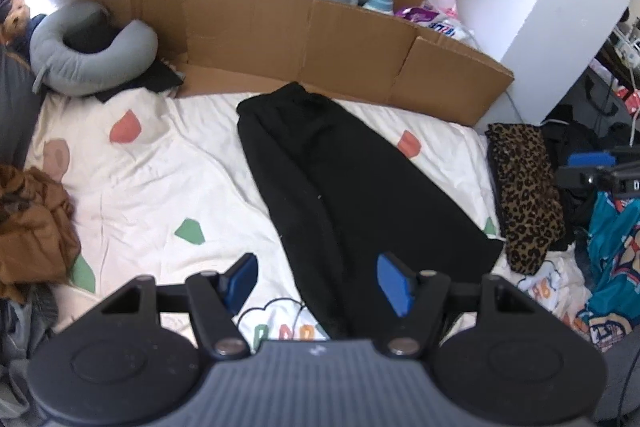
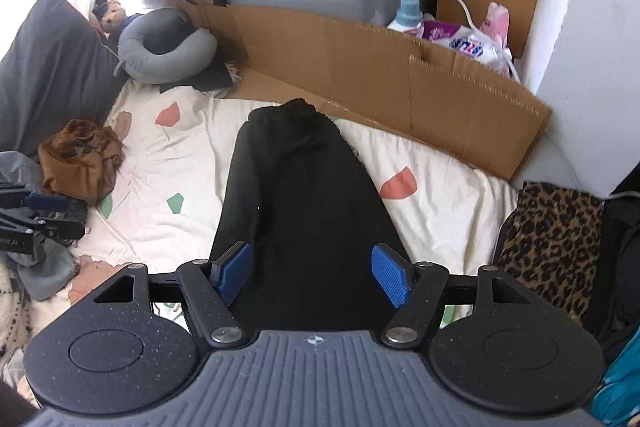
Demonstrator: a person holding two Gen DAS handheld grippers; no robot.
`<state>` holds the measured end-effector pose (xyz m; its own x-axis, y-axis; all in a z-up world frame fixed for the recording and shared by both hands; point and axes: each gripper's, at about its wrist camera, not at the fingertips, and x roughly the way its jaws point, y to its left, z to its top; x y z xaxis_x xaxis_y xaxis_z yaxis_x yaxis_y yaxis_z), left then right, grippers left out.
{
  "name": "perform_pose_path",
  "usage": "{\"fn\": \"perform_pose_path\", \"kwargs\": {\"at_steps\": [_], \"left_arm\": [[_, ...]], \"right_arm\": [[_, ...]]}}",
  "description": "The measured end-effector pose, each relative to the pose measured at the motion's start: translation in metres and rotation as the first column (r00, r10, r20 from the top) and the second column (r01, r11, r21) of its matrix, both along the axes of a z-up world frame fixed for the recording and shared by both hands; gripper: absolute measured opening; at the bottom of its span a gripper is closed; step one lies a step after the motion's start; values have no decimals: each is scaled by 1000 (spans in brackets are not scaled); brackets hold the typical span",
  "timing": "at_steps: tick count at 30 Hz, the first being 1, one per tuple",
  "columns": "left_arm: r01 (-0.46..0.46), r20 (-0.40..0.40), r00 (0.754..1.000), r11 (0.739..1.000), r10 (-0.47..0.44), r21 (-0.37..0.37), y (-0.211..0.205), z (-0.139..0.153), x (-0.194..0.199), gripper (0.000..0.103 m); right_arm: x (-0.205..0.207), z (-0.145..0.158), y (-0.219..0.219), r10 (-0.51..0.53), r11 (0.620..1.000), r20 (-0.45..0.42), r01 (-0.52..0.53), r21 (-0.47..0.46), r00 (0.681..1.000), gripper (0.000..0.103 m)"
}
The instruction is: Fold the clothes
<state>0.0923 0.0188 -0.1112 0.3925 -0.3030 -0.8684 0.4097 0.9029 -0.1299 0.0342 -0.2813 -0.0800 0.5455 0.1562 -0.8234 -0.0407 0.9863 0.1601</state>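
A pair of black trousers [image 1: 340,179] [image 2: 304,195] lies lengthwise on the cream patterned duvet [image 1: 160,179], folded along its length. The waistband is at the far end by the cardboard. My left gripper [image 1: 318,277] is open above the near left edge of the trousers, with nothing between its blue pads [image 1: 394,285]. My right gripper [image 2: 313,273] is open over the near end of the same garment, its pads [image 2: 390,275] apart and clear of the cloth. Each gripper also shows at the edge of the other's view: the right gripper [image 1: 592,167], the left gripper [image 2: 40,211].
A cardboard wall [image 1: 304,39] borders the far side of the bed. A leopard-print garment [image 1: 524,195] [image 2: 552,239] lies at the right, a crumpled brown garment [image 1: 32,227] [image 2: 80,159] at the left. A grey neck pillow [image 1: 88,63] and a dark pillow [image 2: 48,75] sit at the far left.
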Motion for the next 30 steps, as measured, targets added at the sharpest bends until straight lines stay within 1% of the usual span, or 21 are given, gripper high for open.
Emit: {"fn": "perform_pose_path", "kwargs": {"at_steps": [5,8,9,11,13,14,16,19,21,23,30], "left_arm": [[-3,25,1000,1000,3,8,9,-30,-11,68],[-34,29,999,999,34,-7,18,-49,-19,68],[-44,24,999,999,44,-11,21,-56,-21,67],[-41,25,999,999,41,-6,24,-69,-25,65],[-42,18,999,999,42,-5,27,-83,-29,65],[-40,9,999,999,40,-12,29,-91,-32,63],[-43,-13,999,999,42,-25,33,-108,-35,50],[-59,-61,997,998,57,-37,37,-138,-40,39],[-77,-88,993,996,72,-51,41,-156,-43,34],[-84,-101,992,994,77,-69,42,-171,-46,32],[-76,-136,989,992,62,-105,36,-210,-54,32]], "right_arm": [[-10,-28,13,-36,999,18,36,24,999,72],[-16,-38,24,-62,998,57,64,-26,996,72],[-18,-42,28,-65,998,65,66,-15,996,72],[-21,-54,36,-56,998,62,56,11,996,72],[-22,-68,45,-46,999,41,46,14,998,72],[-23,-75,49,-42,999,30,42,18,999,71],[-24,-88,58,-24,999,18,23,24,1000,71],[-26,-106,76,19,1000,5,-19,22,1000,70],[-26,-118,87,48,999,-8,-48,18,999,69],[-25,-130,97,65,998,-29,-64,15,997,67],[-25,-166,126,138,990,-77,-137,13,987,66]]}}
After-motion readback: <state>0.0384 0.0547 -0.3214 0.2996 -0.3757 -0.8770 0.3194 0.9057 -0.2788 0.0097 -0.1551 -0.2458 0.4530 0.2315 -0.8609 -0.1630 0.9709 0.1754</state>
